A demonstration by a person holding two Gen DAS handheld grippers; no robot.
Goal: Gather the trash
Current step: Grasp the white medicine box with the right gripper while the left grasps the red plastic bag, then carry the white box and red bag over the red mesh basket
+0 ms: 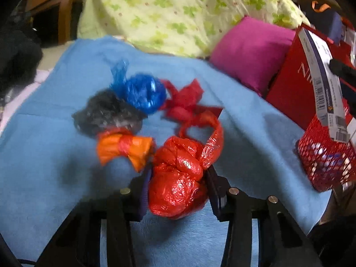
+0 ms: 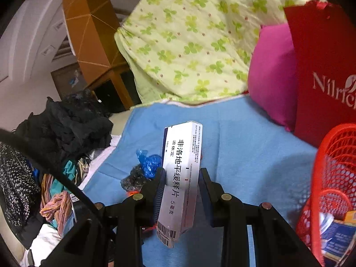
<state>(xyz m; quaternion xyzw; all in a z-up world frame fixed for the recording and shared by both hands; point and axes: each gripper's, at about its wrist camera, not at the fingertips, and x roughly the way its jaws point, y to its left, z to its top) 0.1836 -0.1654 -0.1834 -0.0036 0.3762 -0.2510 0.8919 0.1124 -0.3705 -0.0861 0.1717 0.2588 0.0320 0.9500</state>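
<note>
My left gripper (image 1: pixel 178 184) is shut on a knotted red plastic bag (image 1: pixel 178 178) just above the blue blanket (image 1: pixel 44 155). Beyond it lie an orange bag (image 1: pixel 124 149), a black bag (image 1: pixel 106 113), a blue bag (image 1: pixel 142 93) and a smaller red bag (image 1: pixel 182 102). My right gripper (image 2: pixel 181 182) is shut on a white medicine box (image 2: pixel 180 178) with Chinese print, held upright above the blanket (image 2: pixel 244 144). That box also shows at the right in the left wrist view (image 1: pixel 320 77). The red mesh basket (image 2: pixel 333 178) stands to the right, holding some trash; it also shows in the left wrist view (image 1: pixel 322 155).
A red paper bag (image 2: pixel 322 66) and a magenta pillow (image 2: pixel 271 73) stand behind the basket. A green-patterned quilt (image 2: pixel 189 44) lies at the back. A pile of dark clothes (image 2: pixel 66 122) sits to the left of the blanket, before wooden furniture (image 2: pixel 89 22).
</note>
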